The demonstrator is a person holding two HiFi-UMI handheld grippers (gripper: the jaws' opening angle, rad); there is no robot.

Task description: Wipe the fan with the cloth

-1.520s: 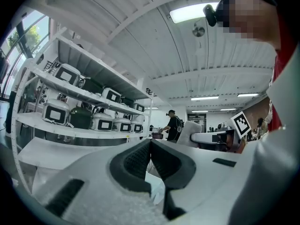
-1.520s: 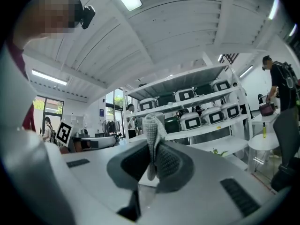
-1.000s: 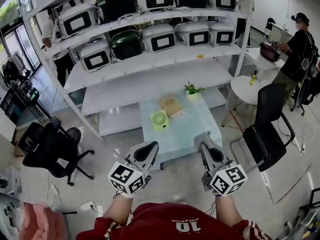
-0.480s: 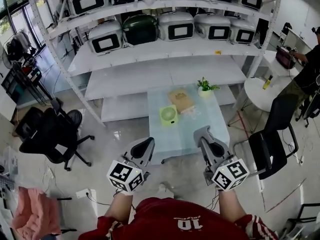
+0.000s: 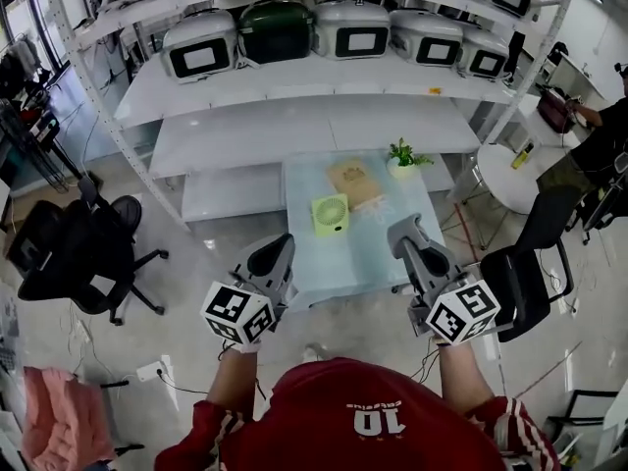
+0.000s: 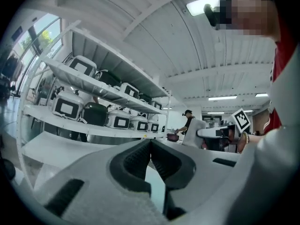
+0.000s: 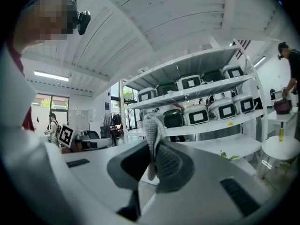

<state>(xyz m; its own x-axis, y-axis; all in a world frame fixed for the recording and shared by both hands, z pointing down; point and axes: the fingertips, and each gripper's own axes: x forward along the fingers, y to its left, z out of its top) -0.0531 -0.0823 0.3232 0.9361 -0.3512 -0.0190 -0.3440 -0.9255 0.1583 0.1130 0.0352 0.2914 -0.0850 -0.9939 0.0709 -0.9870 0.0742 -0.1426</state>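
Note:
A small light-green fan [image 5: 331, 214] stands upright on the pale glass table [image 5: 373, 253], near its left side. Both grippers are held up short of the table's near edge, apart from the fan. My right gripper [image 5: 404, 228] is shut on a grey waffle-weave cloth [image 7: 151, 134], whose folded edge sticks up out of the jaws [image 7: 153, 150]. My left gripper [image 5: 280, 248] is shut with nothing between its dark pads [image 6: 150, 149]. The cloth does not show in the head view.
A tan flat box [image 5: 355, 182] and a small potted plant [image 5: 402, 154] sit at the table's far end. White shelving [image 5: 294, 116] with several cookers stands behind. Black office chairs [image 5: 69, 253] [image 5: 520, 278] flank the table, and a person [image 5: 599, 135] stands by a round white table [image 5: 502, 177] at the right.
The table and fan have come closer and lower in the head view as the person walked toward them. Both grippers stay held in front, still shut.

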